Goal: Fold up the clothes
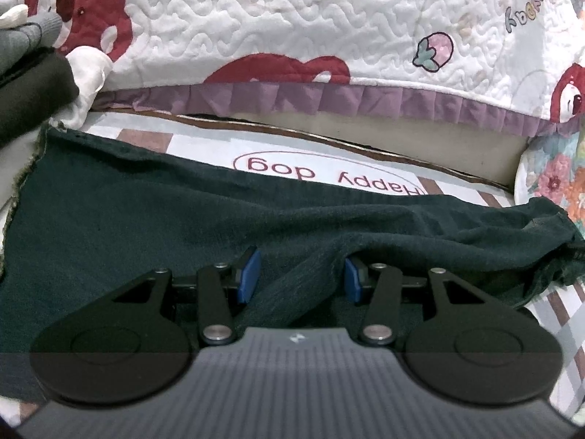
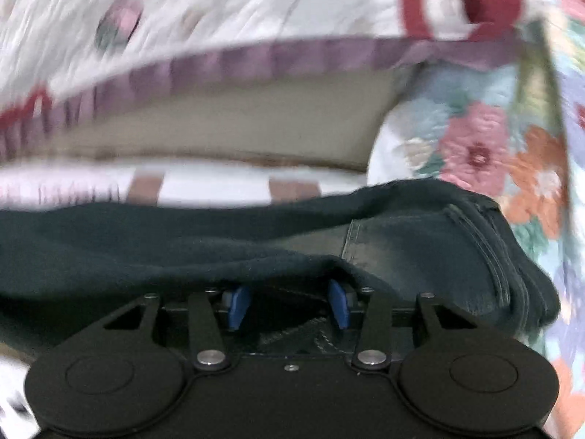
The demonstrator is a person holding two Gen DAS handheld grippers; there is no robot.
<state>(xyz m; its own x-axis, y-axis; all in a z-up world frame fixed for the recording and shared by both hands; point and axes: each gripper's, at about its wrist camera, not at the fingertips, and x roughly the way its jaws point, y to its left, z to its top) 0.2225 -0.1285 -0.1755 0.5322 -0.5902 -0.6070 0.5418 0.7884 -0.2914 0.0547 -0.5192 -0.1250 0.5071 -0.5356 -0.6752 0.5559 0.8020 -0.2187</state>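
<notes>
A dark green garment [image 1: 146, 212] lies spread across a checked mat [image 1: 204, 142] printed "Happy dog". My left gripper [image 1: 301, 278] is open, its blue pads on either side of a raised fold of the cloth, low over it. In the right wrist view the same dark green garment [image 2: 420, 248] shows stitched seams and a bunched edge. My right gripper [image 2: 287, 305] is open, its blue pads partly tucked under a fold of the cloth. That view is blurred by motion.
A white quilted cover [image 1: 292, 18] with red bears and a purple ruffle [image 1: 329, 95] rises behind the mat. A floral cushion [image 2: 475, 146] stands at the right. Dark and grey folded clothes [image 1: 29, 84] lie at the far left.
</notes>
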